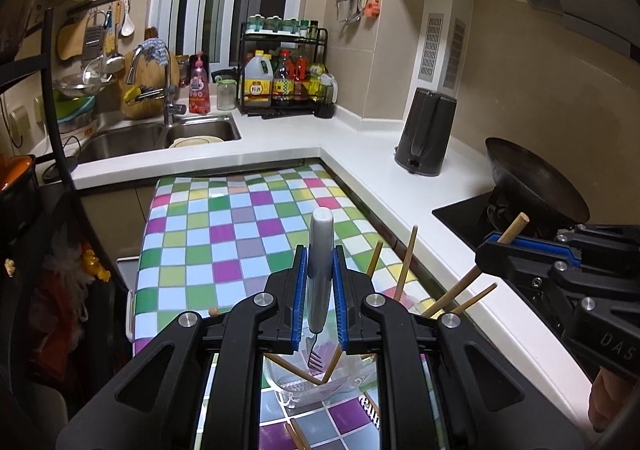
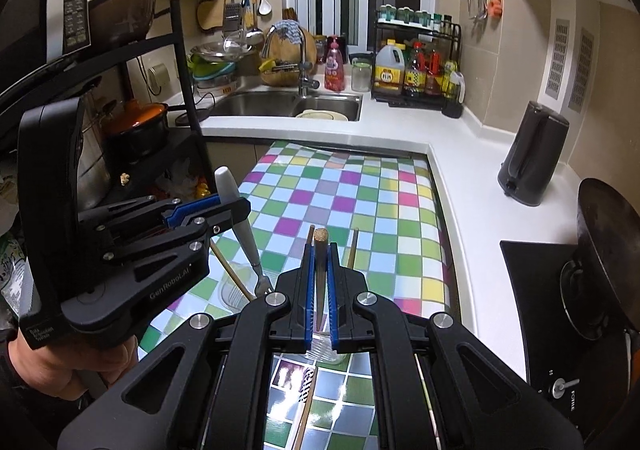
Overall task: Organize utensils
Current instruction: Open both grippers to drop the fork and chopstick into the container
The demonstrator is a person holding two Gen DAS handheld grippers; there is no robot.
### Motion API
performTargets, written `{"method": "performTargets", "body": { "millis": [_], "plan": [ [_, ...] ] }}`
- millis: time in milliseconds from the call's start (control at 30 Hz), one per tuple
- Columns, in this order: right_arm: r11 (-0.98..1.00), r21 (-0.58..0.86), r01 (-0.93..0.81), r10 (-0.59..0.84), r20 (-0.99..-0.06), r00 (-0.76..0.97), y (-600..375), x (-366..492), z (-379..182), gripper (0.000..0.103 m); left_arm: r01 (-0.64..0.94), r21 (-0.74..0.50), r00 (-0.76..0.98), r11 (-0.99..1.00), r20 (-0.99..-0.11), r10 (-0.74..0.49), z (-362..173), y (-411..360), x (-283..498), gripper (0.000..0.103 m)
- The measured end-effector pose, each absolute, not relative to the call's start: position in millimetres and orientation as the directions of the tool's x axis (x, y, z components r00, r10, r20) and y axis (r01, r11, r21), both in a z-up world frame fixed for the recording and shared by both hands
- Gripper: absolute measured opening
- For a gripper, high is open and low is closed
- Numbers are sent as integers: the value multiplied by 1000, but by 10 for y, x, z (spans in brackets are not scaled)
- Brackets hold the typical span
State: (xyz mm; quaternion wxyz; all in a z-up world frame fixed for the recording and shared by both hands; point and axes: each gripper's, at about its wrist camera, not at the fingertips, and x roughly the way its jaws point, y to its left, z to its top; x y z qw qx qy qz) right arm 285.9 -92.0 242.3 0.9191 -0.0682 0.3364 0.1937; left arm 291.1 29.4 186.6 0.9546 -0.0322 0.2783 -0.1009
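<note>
My left gripper [image 1: 320, 282] is shut on a fork [image 1: 320, 250] with a white-grey handle, held upright, tines down inside a clear glass cup [image 1: 308, 386] on the checkered table. It also shows in the right wrist view [image 2: 236, 210] with the fork [image 2: 240, 218]. My right gripper [image 2: 320, 290] is shut on a wooden chopstick [image 2: 320, 266], held upright over a second clear glass [image 2: 324, 346]. In the left wrist view the right gripper [image 1: 520, 246] holds that chopstick [image 1: 512, 228]. Several wooden chopsticks [image 1: 408, 262] stand in the glass there.
The checkered tablecloth [image 2: 352, 202] covers the table beside a white L-shaped counter [image 2: 460, 186]. A dark kettle [image 2: 532, 154], a wok [image 2: 608, 250] on the stove, a sink [image 2: 288, 102] and a bottle rack [image 2: 416, 66] lie beyond. Loose chopsticks [image 2: 306, 410] lie on the table.
</note>
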Motion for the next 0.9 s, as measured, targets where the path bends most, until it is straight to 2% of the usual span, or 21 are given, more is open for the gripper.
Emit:
{"method": "performTargets", "body": {
  "millis": [367, 400, 433, 467, 533, 900],
  "plan": [
    [924, 14, -382, 286, -689, 666, -915, 2934, 2211, 7, 178, -96, 808, 979, -554, -201, 1688, 196, 2922, 13],
    [927, 15, -376, 282, -690, 667, -920, 2936, 2207, 9, 172, -87, 811, 981, -553, -191, 1696, 184, 2913, 18],
    [929, 15, -370, 277, -691, 668, -924, 2935, 2210, 12, 165, -85, 814, 983, -551, -185, 1712, 182, 2899, 28],
    [931, 15, -365, 275, -688, 672, -933, 2921, 2222, 16, 164, -90, 819, 982, -543, -187, 1736, 192, 2873, 31],
    [935, 1, -355, 262, -678, 687, -950, 2874, 2271, 22, 162, -92, 829, 983, -528, -186, 1803, 205, 2815, 31],
    [939, 1, -343, 288, -543, 789, -1191, 2184, 2750, 22, 156, -128, 874, 980, -444, -197, 2065, 296, 2080, 31]
  ]
}}
